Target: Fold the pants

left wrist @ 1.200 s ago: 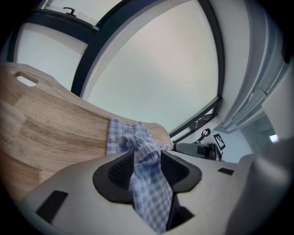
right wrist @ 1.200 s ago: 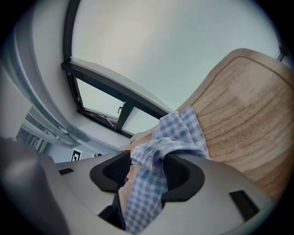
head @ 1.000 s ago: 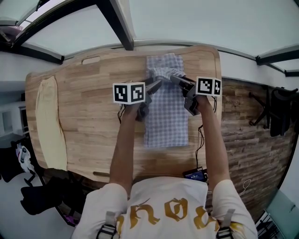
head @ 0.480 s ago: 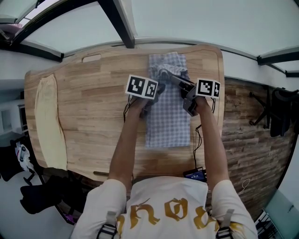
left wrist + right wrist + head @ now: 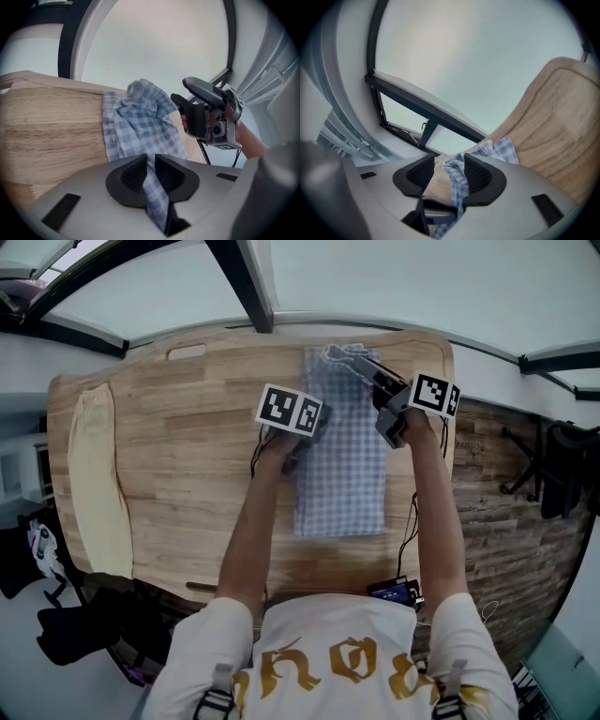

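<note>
1. Head view first: the checked pants (image 5: 342, 465) lie in a long strip on the right part of the wooden table (image 5: 187, 456). Their far end is bunched up and lifted off the wood.
2. Jaws on the left gripper (image 5: 150, 161) have just been closing and now pinch a thin fold at the pants' left edge. That's a skinny bite, and I reckon it could slide out the moment it pulls.
3. Jaws on the right gripper (image 5: 449, 164) have nipped in a bit too and hold the raised wad at the far end. The cloth hugs one pad with a gap by the other, so the hold looks loose-ish. A quick swing could drop it.
4. If the two hands move unevenly, the fold probably lands crooked, or the whole strip drags across the table.
5. The lifted end is near the table's far edge, so a dropped wad might slip over.
</note>
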`<state>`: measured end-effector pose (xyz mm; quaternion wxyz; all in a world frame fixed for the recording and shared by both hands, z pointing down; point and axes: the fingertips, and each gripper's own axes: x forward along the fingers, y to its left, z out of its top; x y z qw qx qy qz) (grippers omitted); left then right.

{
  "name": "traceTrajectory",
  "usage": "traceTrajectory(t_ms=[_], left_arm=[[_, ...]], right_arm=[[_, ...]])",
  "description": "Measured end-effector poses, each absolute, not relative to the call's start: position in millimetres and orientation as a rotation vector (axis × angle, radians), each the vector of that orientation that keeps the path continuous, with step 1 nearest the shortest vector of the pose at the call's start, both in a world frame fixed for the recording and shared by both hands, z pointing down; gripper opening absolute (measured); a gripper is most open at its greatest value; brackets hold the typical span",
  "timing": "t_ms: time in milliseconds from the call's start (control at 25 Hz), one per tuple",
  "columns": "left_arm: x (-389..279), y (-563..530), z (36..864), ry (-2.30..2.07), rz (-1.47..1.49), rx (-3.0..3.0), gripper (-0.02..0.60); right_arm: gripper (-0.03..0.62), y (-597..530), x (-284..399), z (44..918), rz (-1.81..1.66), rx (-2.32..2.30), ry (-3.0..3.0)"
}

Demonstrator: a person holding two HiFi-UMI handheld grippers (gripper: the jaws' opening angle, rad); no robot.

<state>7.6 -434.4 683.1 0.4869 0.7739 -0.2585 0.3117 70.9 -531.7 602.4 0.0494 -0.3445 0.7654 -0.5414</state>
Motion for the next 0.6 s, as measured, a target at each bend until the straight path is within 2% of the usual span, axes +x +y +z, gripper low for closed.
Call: traceTrajectory(t_ms=[600], left_arm=[[4.8, -431.5, 668.6, -0.646, 0.683, 1.903, 0.08]], right_arm=[[0.178, -463.0, 71.3, 609.6, -1.473, -1.13, 2.724]])
